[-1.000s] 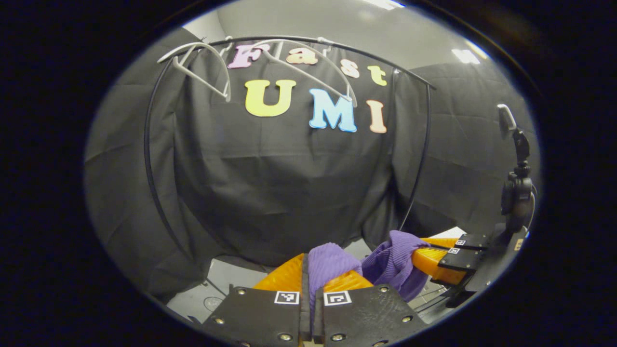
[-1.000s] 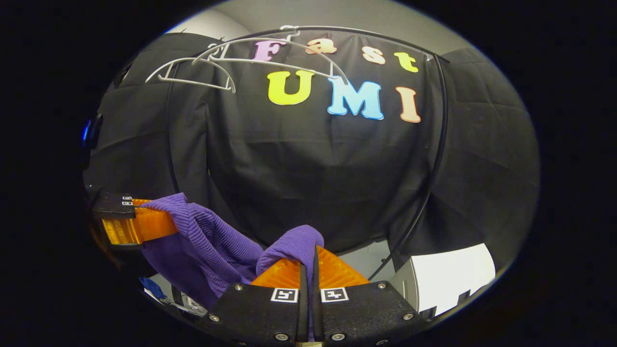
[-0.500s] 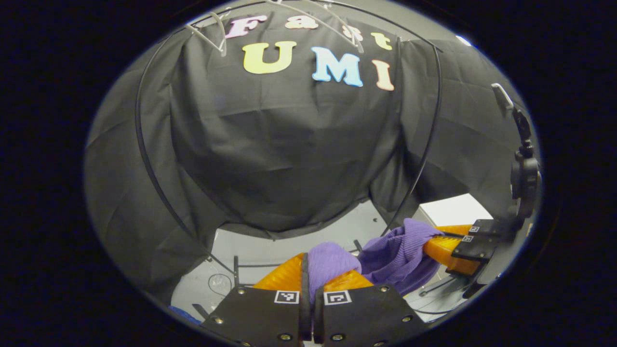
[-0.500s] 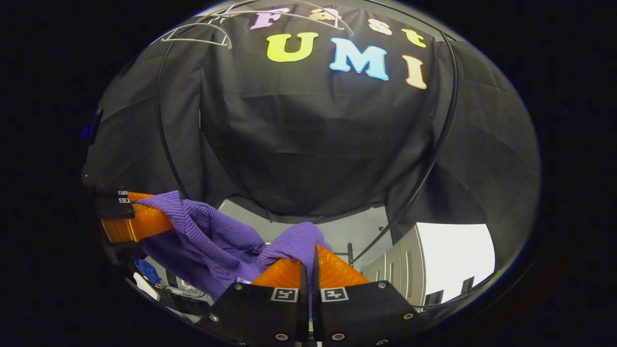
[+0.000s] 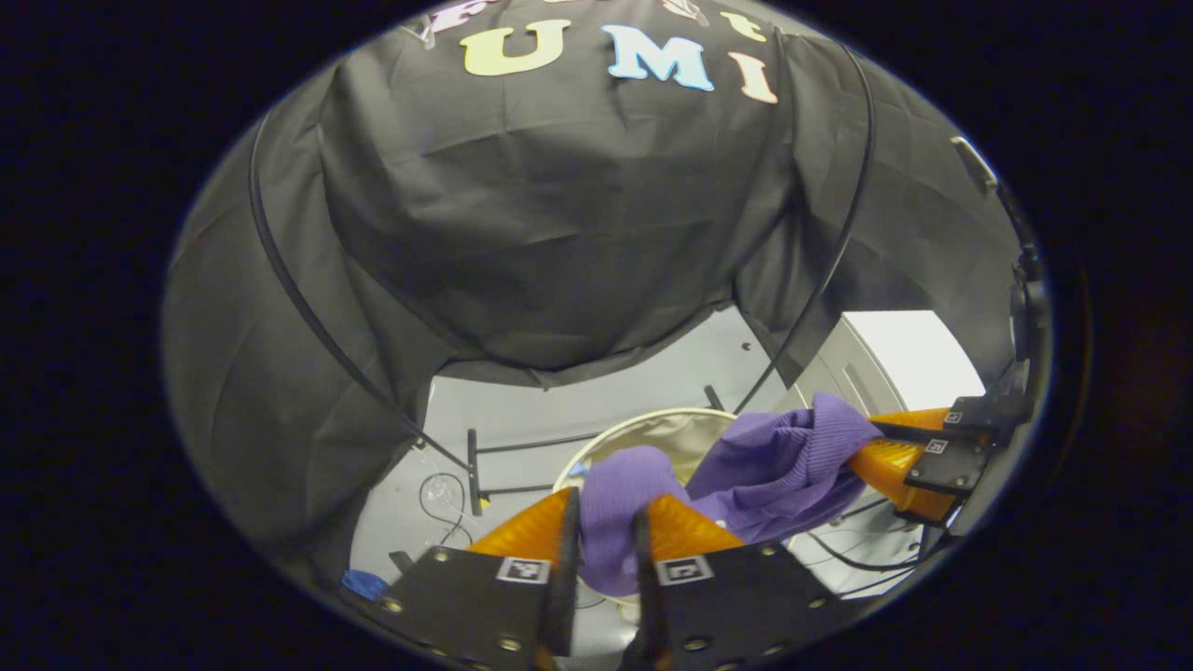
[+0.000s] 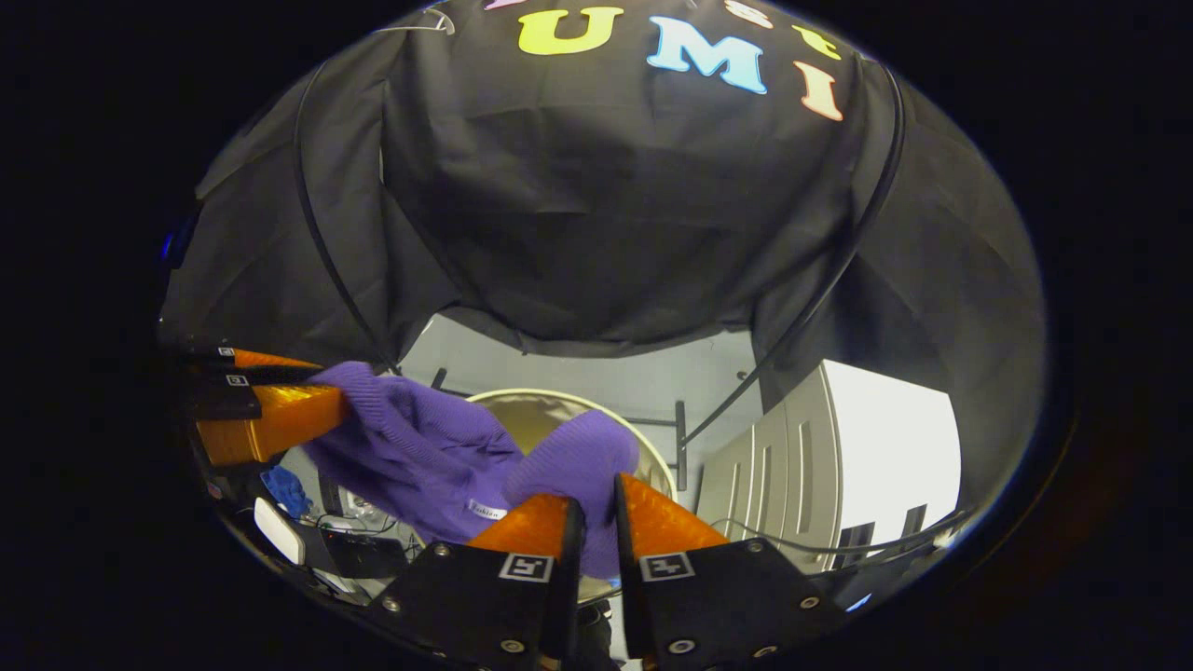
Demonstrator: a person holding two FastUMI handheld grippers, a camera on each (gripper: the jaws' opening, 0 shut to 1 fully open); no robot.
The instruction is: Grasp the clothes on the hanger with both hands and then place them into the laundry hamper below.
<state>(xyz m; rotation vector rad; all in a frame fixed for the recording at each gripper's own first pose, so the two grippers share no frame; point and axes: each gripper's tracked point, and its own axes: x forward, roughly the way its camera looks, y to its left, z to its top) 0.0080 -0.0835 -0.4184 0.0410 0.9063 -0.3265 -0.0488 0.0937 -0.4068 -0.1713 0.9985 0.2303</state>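
Note:
A purple ribbed garment (image 5: 774,461) hangs stretched between my two grippers, above the round beige laundry hamper (image 5: 680,431) on the floor. In the left gripper view my left gripper (image 5: 606,499) has its fingers parted, with a fold of the garment still lying in the gap. In the right gripper view my right gripper (image 6: 596,489) also stands slightly apart, the garment (image 6: 429,457) bunched between its fingers. The hamper (image 6: 541,415) lies just beyond. The left gripper (image 6: 340,401) shows at the left with its fingers spread; the right gripper (image 5: 862,447) shows at the right.
The black clothes rack poles (image 5: 308,308) frame the hamper, with a base bar (image 5: 473,466) on the grey floor. A white cabinet (image 6: 839,447) stands to the right of the hamper. Cables and a blue item (image 6: 280,486) lie at lower left.
Both grippers have dropped and tilted down, bringing the hamper into sight under the garment. The fingers of both, tightly shut on the cloth before, have parted. The hangers have slid out at the top.

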